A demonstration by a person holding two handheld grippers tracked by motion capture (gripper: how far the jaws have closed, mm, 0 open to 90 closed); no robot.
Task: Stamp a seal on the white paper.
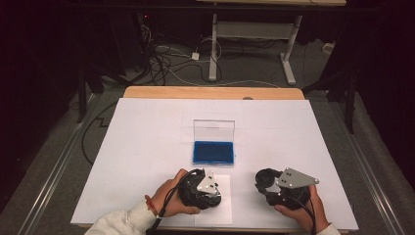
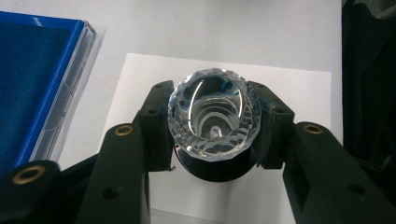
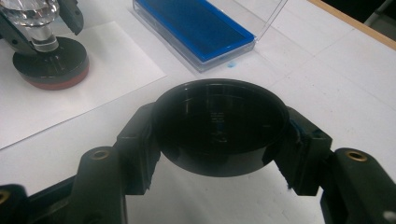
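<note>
White table (image 1: 147, 147) | left tongs (image 2: 212, 116) clamp crystal knob (image 2: 214, 113) | right tongs (image 3: 219, 126) clamp black cap (image 3: 219, 123)

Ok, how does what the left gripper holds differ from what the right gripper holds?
The faceted crystal knob in the left gripper is clear and cut; the black round cap in the right gripper is dark and smooth. The knob stands on a black base resting on the paper sheet; the cap is wider and hollow. Both are round and clamped.
</note>
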